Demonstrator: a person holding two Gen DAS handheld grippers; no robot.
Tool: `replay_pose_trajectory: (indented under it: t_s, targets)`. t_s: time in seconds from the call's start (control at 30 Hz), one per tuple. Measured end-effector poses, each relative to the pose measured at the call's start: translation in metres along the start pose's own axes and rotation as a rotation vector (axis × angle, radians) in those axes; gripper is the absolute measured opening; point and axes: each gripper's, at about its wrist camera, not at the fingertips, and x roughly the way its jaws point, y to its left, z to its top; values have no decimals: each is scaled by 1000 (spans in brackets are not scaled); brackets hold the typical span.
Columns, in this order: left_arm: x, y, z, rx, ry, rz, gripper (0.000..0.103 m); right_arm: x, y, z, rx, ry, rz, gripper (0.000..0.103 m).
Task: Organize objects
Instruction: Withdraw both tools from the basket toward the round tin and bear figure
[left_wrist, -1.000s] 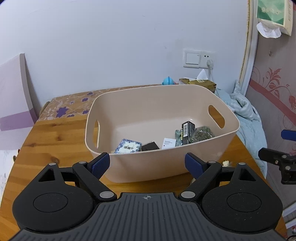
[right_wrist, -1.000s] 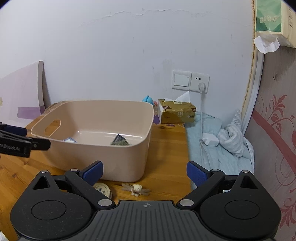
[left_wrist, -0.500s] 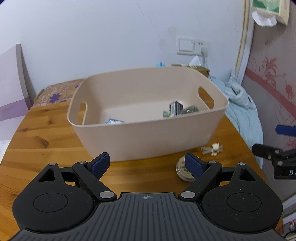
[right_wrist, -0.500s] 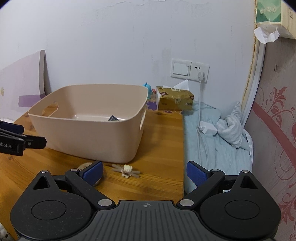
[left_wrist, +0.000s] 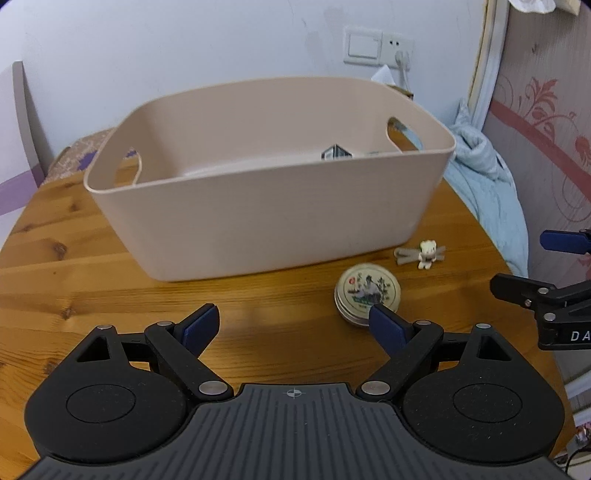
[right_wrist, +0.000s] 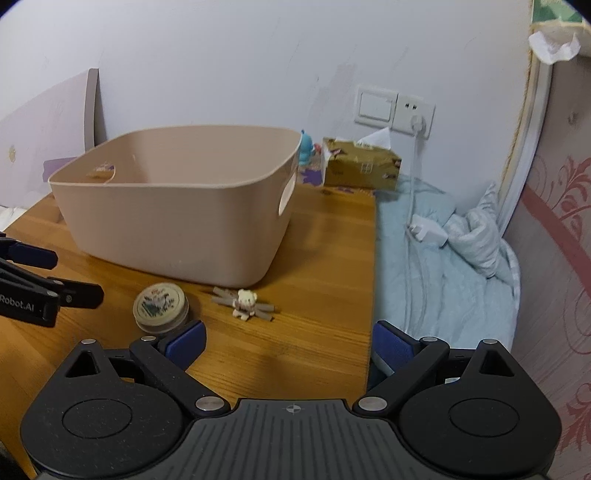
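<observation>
Holding, left tongs (left_wrist: 293, 325): I am keeping them released, hovering above the table (left_wrist: 74, 280).
Right tongs (right_wrist: 288, 341): I am holding them spread wide, gripping nothing.
Round tin (left_wrist: 367, 291): lying just before the beige bin (left_wrist: 258, 214).
Bear clip (right_wrist: 245, 302): sitting beside the tin, near the bin's front corner.

Bare wooden table (left_wrist: 258, 314) lies open in front of the beige bin (left_wrist: 273, 206). Right of that gap, a round tin (left_wrist: 367, 291) and small bear charm (left_wrist: 424, 254) sit near the bin's front corner, blocking passage there.
</observation>
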Motion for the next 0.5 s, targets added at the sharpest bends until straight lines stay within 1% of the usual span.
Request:
replay_pose_trajectory:
  t_s: [0.17, 0.37, 0.5]
  targets:
    - [12, -3, -1, -8, 26, -22, 90, 14, -1, -4, -17, 25, 15, 98]
    - [30, -8, -4, -29, 82, -67, 90, 27, 2, -6, -57, 44, 15, 98]
    - [38, -12, -5, -15, 85, -69, 90, 34, 2, -6, -72, 48, 22, 98]
